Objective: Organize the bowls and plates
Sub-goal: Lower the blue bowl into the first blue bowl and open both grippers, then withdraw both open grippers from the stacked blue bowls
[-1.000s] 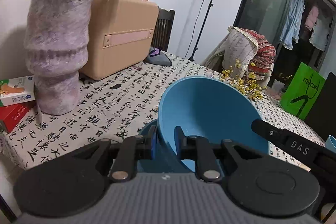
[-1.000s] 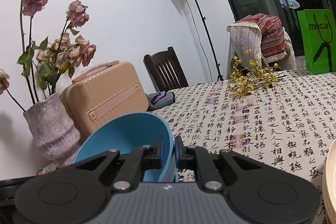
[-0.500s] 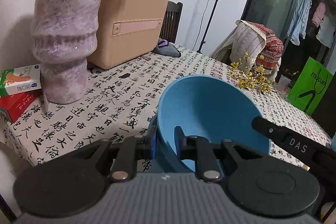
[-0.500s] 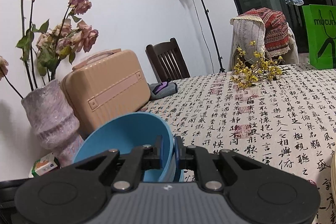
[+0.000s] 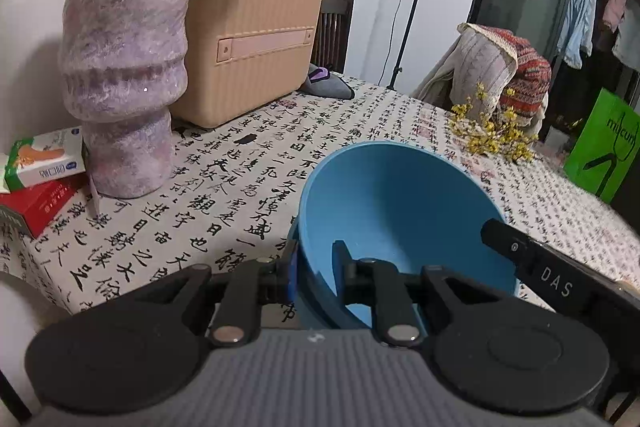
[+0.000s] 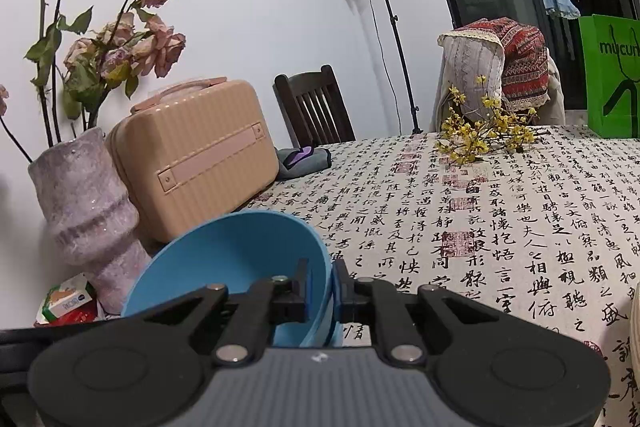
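A light blue bowl hangs tilted just above the table's near left corner. My left gripper is shut on its near left rim, one finger inside and one outside. From the other side, my right gripper is shut on the rim of the same blue bowl. The right gripper's black body crosses the left wrist view at the bowl's right edge. A darker blue edge peeks from under the bowl; whether it is a second bowl I cannot tell.
A purple-grey vase with dried roses, a beige case and small boxes crowd the left. A grey pouch and yellow sprigs lie further back. A cream plate edge shows at right. A printed tablecloth covers the table.
Both grippers and the bowl have sunk slightly toward the tablecloth, and the left view has tipped down a little. Both grips are unchanged.
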The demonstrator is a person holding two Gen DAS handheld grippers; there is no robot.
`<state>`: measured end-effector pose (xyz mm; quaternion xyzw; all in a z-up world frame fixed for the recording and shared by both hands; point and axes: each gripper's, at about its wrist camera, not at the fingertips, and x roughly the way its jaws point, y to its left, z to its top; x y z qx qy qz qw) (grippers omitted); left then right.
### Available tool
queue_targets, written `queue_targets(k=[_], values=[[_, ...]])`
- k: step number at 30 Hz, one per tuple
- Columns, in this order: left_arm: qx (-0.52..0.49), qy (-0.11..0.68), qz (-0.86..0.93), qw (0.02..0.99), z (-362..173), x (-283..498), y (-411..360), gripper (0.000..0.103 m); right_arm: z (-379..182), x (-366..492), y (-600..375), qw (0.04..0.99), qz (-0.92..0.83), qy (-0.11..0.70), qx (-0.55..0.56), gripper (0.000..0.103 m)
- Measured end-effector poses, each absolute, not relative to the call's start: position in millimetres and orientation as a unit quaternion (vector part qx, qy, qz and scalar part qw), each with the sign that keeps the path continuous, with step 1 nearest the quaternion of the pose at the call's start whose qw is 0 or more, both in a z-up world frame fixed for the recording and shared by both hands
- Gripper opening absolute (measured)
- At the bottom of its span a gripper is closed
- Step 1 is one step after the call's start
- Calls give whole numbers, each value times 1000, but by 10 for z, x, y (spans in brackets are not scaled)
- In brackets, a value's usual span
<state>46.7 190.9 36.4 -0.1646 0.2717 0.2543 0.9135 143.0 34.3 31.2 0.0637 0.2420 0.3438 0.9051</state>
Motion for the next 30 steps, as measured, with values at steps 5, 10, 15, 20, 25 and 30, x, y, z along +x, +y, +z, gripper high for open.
queue_targets(k=[5, 10, 15, 20, 25, 30], values=[[-141, 278, 262, 913, 365, 517, 1860, 17, 290, 1445, 362, 906, 342, 241, 56, 10], [-128, 279, 266, 914, 358, 546, 1850, 17, 282, 1458, 377, 907, 343, 241, 50, 10], [-118, 278, 269, 914, 343, 554, 1821, 19, 257, 1460, 383, 906, 346, 240, 45, 10], [-139, 248, 255, 924, 390, 465, 1848, 52, 269, 1457, 315, 902, 361, 230, 55, 14], [-151, 203, 244, 936, 464, 325, 1837, 86, 351, 1378, 79, 904, 377, 188, 71, 55], [-139, 156, 239, 948, 472, 108, 1729, 103, 351, 1309, -257, 900, 394, 168, 83, 103]])
